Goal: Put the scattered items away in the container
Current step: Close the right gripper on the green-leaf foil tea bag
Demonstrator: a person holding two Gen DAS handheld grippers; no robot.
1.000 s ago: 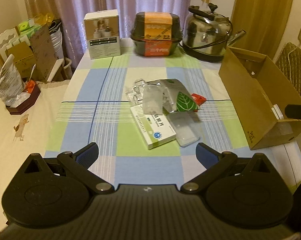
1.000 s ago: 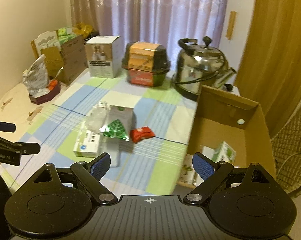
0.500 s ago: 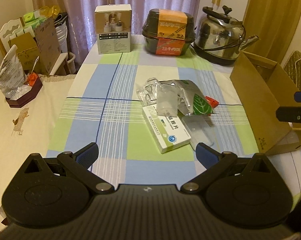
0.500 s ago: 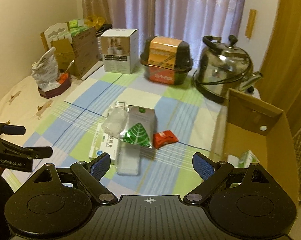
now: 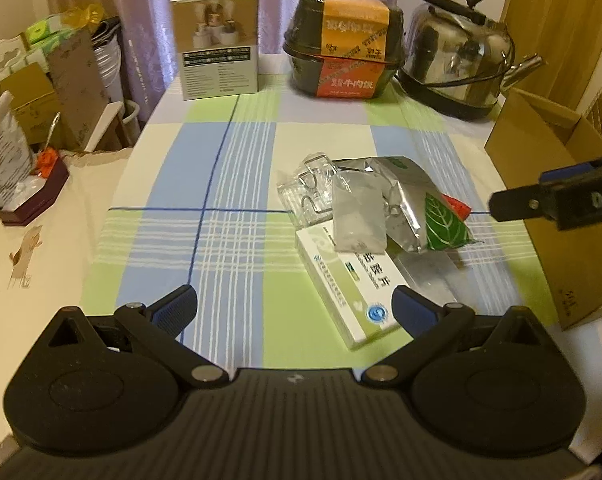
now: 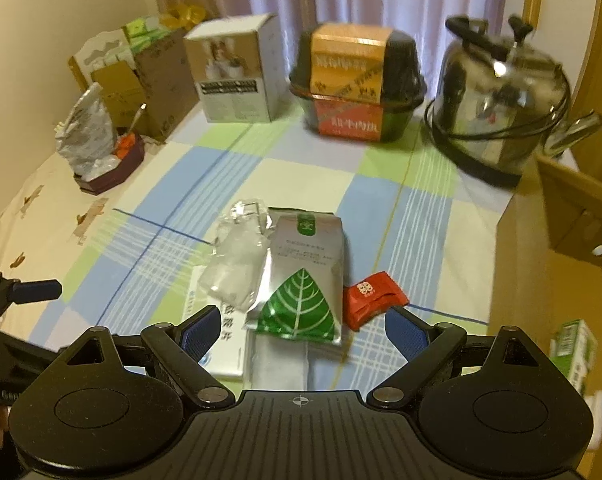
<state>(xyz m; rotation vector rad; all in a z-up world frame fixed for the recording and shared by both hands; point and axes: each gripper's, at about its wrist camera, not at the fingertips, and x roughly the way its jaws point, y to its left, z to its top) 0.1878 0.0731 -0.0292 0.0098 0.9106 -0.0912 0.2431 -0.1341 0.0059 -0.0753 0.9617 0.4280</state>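
Observation:
A small heap lies mid-table: a white and green medicine box (image 5: 351, 284), a silver pouch with a green leaf (image 6: 303, 276), a clear plastic bag (image 6: 235, 268), a clear blister pack (image 5: 309, 190), a red packet (image 6: 371, 298) and a clear flat case (image 6: 279, 364) under the pouch. The brown cardboard box (image 5: 541, 184) stands at the table's right side. My left gripper (image 5: 295, 310) is open, just short of the medicine box. My right gripper (image 6: 303, 334) is open, with the pouch's near end between its fingertips' line.
Along the table's far edge stand a white carton (image 5: 217, 44), a black and orange food tub (image 5: 343, 46) and a steel kettle (image 5: 459, 54). Left of the checked tablecloth (image 5: 205, 184) sit a tray with a foil bag (image 5: 5, 176) and cardboard clutter. A green-white carton (image 6: 573, 354) lies inside the box.
Both grippers have moved in toward the heap, which now looks larger and nearer. The right gripper swung left from the cardboard box to over the pouch. Both stay open.

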